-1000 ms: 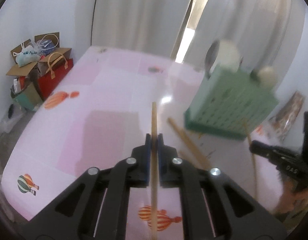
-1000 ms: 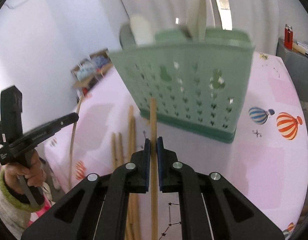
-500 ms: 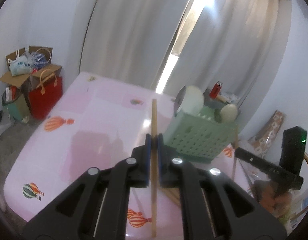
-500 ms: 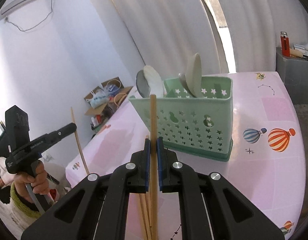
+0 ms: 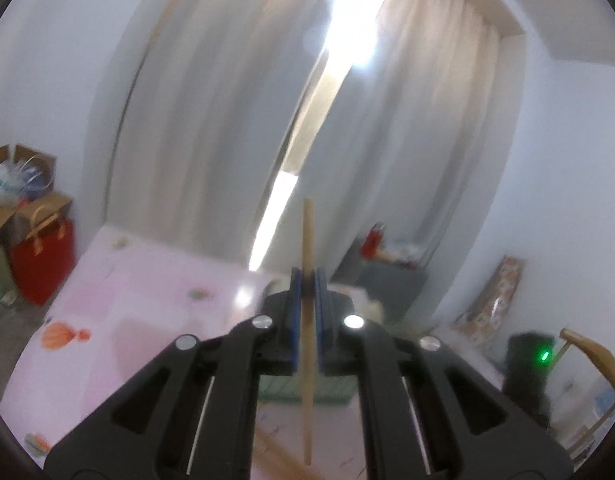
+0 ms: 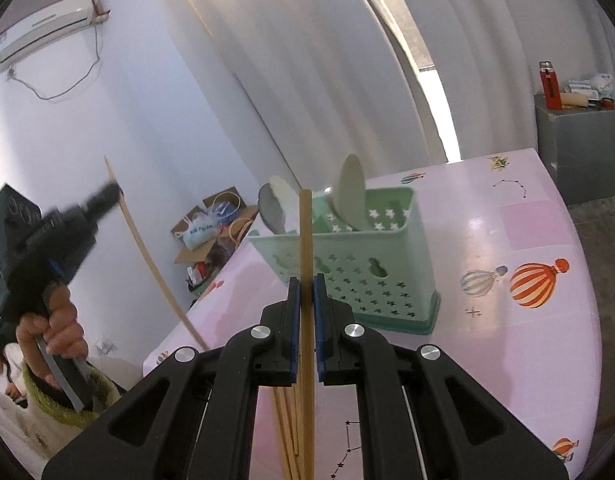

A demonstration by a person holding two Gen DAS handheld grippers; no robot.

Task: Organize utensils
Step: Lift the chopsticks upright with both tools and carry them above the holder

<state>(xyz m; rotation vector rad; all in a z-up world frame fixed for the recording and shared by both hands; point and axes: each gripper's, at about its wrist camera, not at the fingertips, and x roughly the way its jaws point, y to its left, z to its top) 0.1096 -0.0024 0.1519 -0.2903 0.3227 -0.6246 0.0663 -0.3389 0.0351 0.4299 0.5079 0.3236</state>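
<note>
Now both grippers pinch a chopstick each, raised above the pink table (image 6: 547, 360). The right gripper (image 6: 305, 284) has its blue pads closed on a chopstick (image 6: 305, 240) that stands upright between them, its top end level with the rim of the green caddy (image 6: 367, 276). That caddy sits on the table just beyond the fingers, holding pale spoons (image 6: 351, 196) that lean out of its top. More chopsticks (image 6: 287, 432) lie flat on the table below this gripper. At the left of the right wrist view, the left gripper (image 6: 111, 192) is held up in a hand (image 6: 55, 320), clamping another chopstick (image 6: 147, 256) that slants down toward the table's near left edge. From the left wrist view, blurred, the left gripper (image 5: 307, 280) shows the stick (image 5: 307, 320) squeezed between its pads, pointing up toward the curtains (image 5: 227, 120). A strip of the caddy (image 5: 279, 392) shows under its fingers. A red bag (image 5: 43, 256) stands on the floor at far left.
</note>
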